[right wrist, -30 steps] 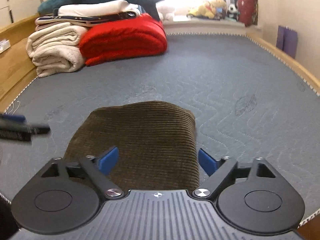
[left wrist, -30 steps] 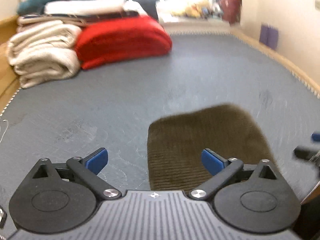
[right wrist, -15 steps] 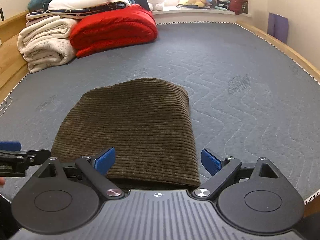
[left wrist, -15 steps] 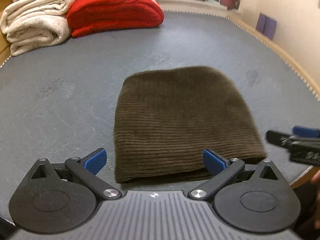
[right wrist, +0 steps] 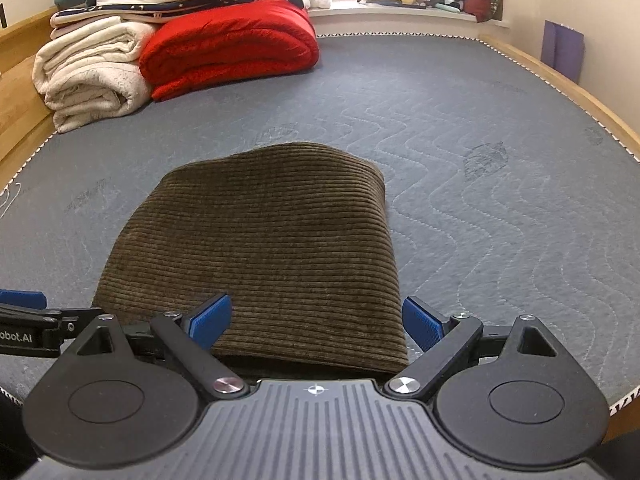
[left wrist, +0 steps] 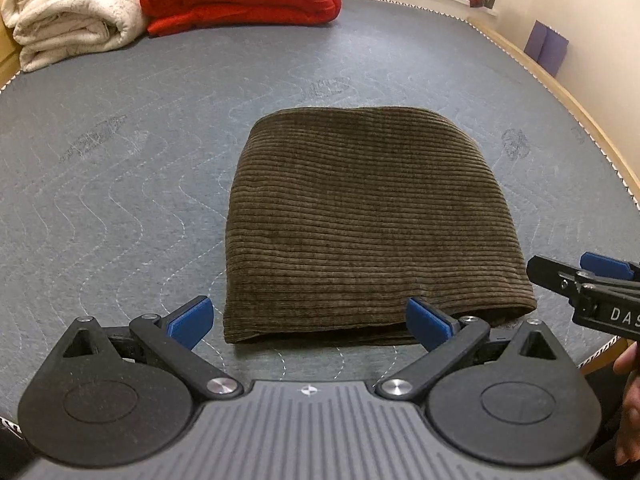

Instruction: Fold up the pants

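Our left gripper (left wrist: 308, 322) and right gripper (right wrist: 316, 324) both hang spread and empty at six o'clock of the folded pants (left wrist: 372, 224), which lie on the mattress (left wrist: 120, 200). A careless brush could, we judge, drag the near edge and loosen the fold.

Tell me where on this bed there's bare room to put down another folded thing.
Bare mattress lies right of the pants, out to the wooden edge. It's also bare left of the pants and beyond them, up to the red blanket. The far left corner is crowded: red blanket, cream blanket, more folded items stacked on top.
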The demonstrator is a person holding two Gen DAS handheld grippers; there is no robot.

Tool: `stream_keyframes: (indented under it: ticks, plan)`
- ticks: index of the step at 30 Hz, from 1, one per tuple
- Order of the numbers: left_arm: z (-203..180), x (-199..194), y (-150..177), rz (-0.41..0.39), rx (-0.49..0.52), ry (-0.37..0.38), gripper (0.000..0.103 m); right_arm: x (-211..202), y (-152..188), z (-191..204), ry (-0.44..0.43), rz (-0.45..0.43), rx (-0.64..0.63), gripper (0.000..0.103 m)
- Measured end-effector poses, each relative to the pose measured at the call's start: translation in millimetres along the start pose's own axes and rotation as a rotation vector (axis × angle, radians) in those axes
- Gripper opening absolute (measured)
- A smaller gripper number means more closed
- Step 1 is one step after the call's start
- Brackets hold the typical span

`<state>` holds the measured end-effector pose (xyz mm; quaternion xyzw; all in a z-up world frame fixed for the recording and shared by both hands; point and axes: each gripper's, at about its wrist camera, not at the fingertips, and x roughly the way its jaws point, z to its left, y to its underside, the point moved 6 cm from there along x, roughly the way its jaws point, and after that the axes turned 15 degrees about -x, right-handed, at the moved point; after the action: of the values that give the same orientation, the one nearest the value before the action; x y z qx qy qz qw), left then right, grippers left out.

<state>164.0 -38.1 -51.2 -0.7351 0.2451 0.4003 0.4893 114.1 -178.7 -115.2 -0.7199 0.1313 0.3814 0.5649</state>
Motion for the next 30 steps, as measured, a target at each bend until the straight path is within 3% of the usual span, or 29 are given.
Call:
stream_keyframes:
  ticks: [30]
  plan:
    - [-5.5, 2.0, 1.3, 0.005, 0.016, 0.022, 0.103, 3.1, -1.5, 2.0, -0.012, 0.008, -0.015, 0.093]
